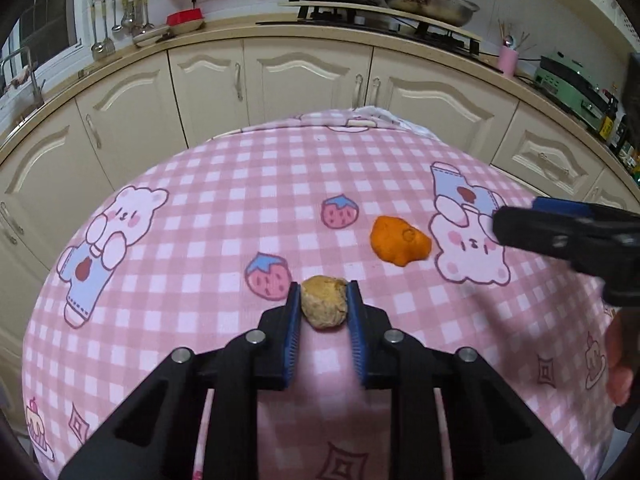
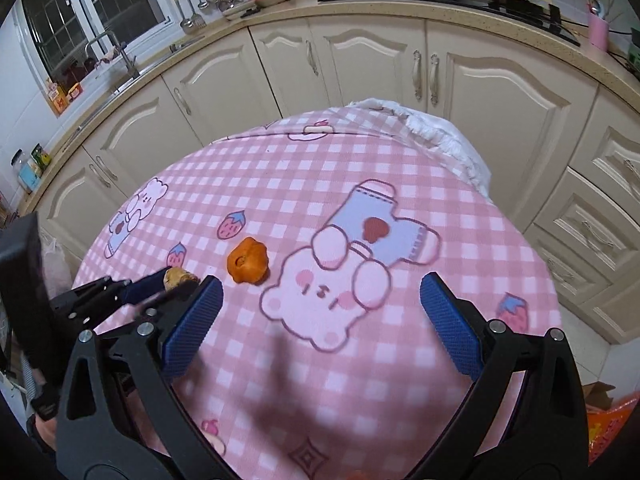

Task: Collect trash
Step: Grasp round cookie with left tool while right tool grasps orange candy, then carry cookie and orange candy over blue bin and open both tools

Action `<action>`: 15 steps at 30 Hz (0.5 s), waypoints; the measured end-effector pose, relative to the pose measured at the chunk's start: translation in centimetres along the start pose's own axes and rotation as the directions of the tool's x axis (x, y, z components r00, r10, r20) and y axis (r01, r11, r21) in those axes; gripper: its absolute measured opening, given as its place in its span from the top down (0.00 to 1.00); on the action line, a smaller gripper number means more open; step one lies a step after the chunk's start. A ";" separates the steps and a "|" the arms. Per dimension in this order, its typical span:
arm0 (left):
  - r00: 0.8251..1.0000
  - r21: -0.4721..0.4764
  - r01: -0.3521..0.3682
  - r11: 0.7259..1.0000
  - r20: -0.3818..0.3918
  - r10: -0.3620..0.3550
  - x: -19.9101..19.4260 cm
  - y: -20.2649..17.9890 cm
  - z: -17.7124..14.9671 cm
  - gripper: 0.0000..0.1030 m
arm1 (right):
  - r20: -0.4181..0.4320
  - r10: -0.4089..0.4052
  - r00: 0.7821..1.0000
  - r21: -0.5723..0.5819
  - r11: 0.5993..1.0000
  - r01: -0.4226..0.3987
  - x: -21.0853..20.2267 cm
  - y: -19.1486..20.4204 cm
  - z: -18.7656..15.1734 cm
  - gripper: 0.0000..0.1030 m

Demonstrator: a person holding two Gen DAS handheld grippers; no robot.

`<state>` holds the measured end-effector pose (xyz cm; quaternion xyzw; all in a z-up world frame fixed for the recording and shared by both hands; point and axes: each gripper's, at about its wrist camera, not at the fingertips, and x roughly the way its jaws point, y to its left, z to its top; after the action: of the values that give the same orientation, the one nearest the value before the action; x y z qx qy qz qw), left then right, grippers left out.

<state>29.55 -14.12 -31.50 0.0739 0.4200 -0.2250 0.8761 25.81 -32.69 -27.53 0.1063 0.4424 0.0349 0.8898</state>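
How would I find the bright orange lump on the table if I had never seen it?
Look at the table with the pink checked cloth. Near its middle, between a printed strawberry and an upside-down printed bear, lies the bright orange peel piece. Its neighbour, a dull tan lump, is pinched in the left gripper; the orange one lies free.

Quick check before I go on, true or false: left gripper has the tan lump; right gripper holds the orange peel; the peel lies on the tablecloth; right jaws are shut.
1. The left gripper is closed on the tan lump. True.
2. The right gripper holds the orange peel. False: nothing is between its pads.
3. The peel lies on the pink checked tablecloth. True.
4. The right jaws are shut. False: they stand wide open.
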 end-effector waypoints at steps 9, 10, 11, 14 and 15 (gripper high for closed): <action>0.998 -0.059 -0.060 0.996 0.018 0.062 -2.4 3.4 -1.3 0.79 | -0.032 -0.040 0.999 -0.201 0.979 0.032 5.0 5.5 0.1 0.30; 0.998 -0.069 -0.064 0.996 0.019 0.065 -2.7 3.8 -1.5 0.79 | -0.028 -0.048 0.998 -0.224 0.974 0.041 5.3 6.1 0.0 0.39; 0.998 -0.083 -0.063 0.995 0.021 0.065 -3.1 4.3 -1.8 0.79 | -0.015 -0.056 0.998 -0.248 0.967 0.050 5.3 6.6 -0.2 0.43; 0.998 -0.110 -0.057 0.992 0.028 0.061 -4.1 5.2 -2.4 0.79 | -0.004 -0.054 0.999 -0.290 0.956 0.051 5.1 7.4 -0.7 0.67; 0.998 -0.112 -0.058 0.992 0.031 0.062 -4.3 5.3 -2.6 0.79 | -0.005 -0.054 0.999 -0.293 0.955 0.051 5.0 7.4 -0.8 0.68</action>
<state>27.83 -7.15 -30.14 0.0339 0.4142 -0.1762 0.8924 28.47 -24.54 -30.28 -0.0385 0.4407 0.0769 0.8935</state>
